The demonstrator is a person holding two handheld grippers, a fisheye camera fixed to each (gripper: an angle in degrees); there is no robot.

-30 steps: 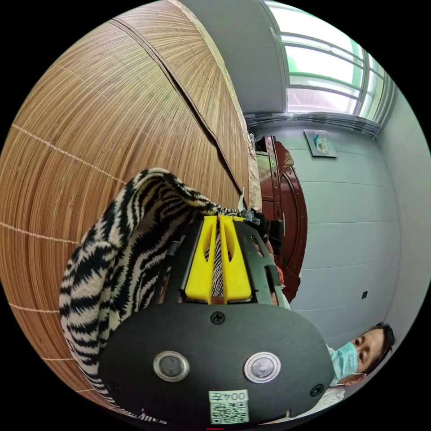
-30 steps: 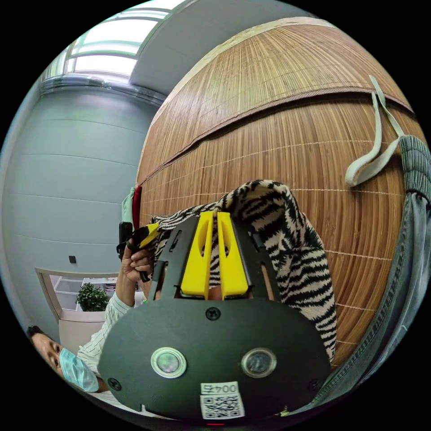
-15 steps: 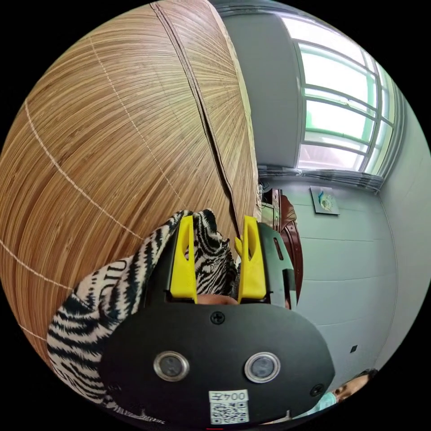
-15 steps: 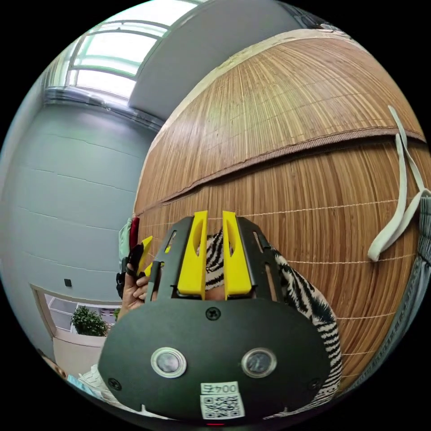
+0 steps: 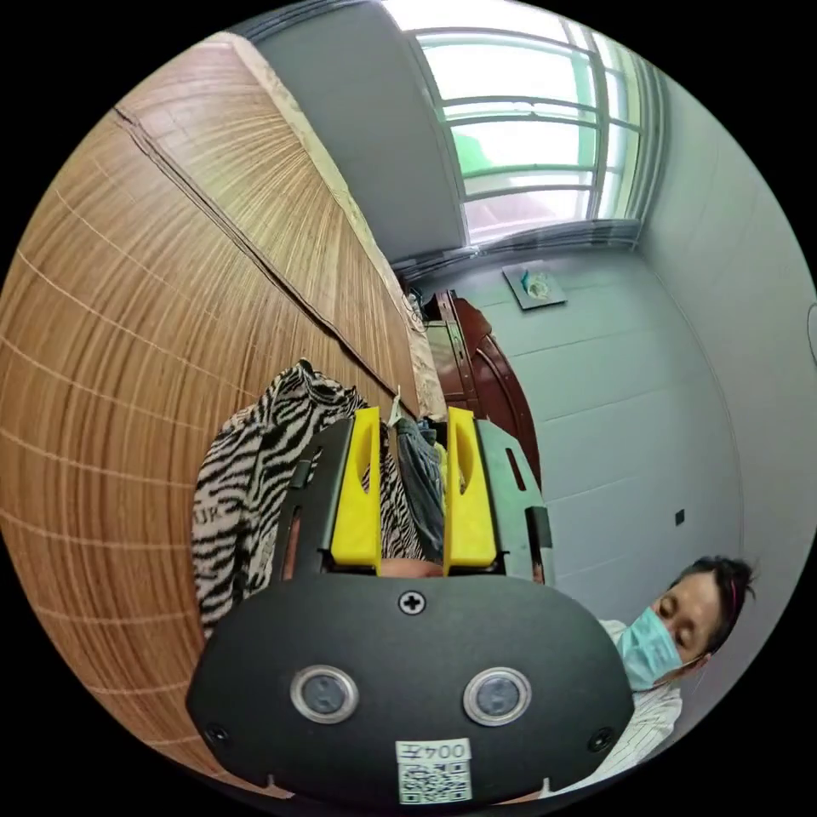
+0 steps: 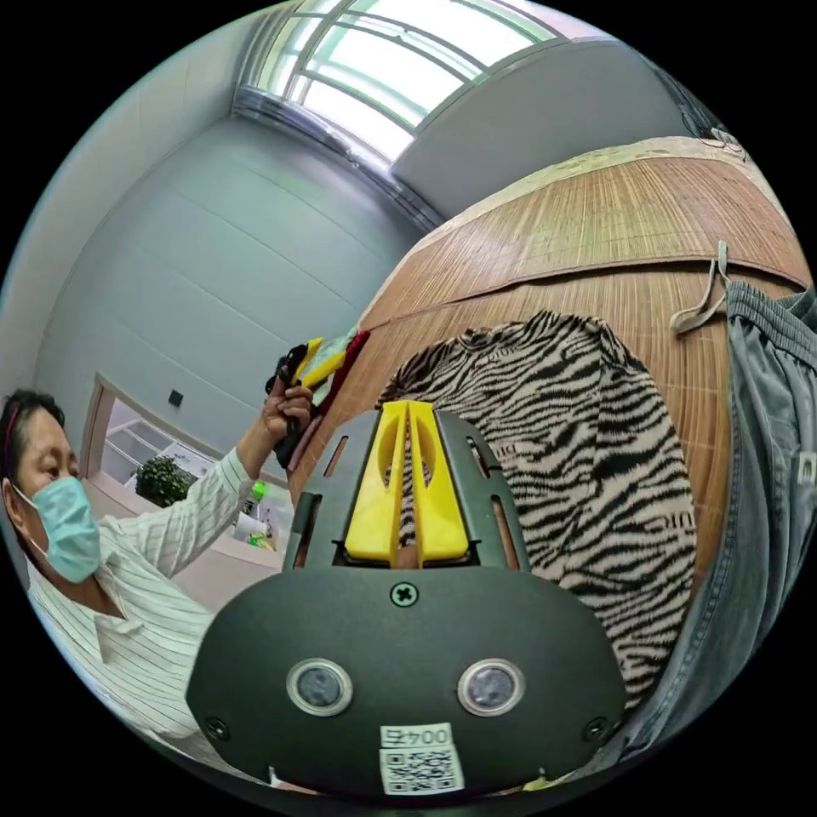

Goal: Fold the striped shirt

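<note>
The black-and-white striped shirt (image 6: 562, 459) lies in a compact oval on the bamboo mat (image 6: 596, 221). In the left gripper view the shirt (image 5: 251, 485) sits beyond and to the left of my jaws. My left gripper (image 5: 413, 417) is open, and only a strip of stripes and some grey cloth show through its gap. The left gripper (image 6: 306, 357) also appears in the right gripper view, held up in the person's hand, off the shirt. My right gripper (image 6: 407, 408) has its yellow tips together at the shirt's near edge. Stripes show behind its slot, and no lifted cloth is visible.
Grey denim trousers (image 6: 766, 442) lie on the mat beside the shirt, with a pale strap (image 6: 702, 298) near them. Dark wooden furniture (image 5: 485, 366) stands past the mat's (image 5: 128, 340) far end. A masked person in a striped sleeve (image 6: 179, 536) is close by.
Both grippers let go of the shirt and drew back from it; the left jaws opened. The right jaws parted briefly, then came together. The shirt now rests on the mat.
</note>
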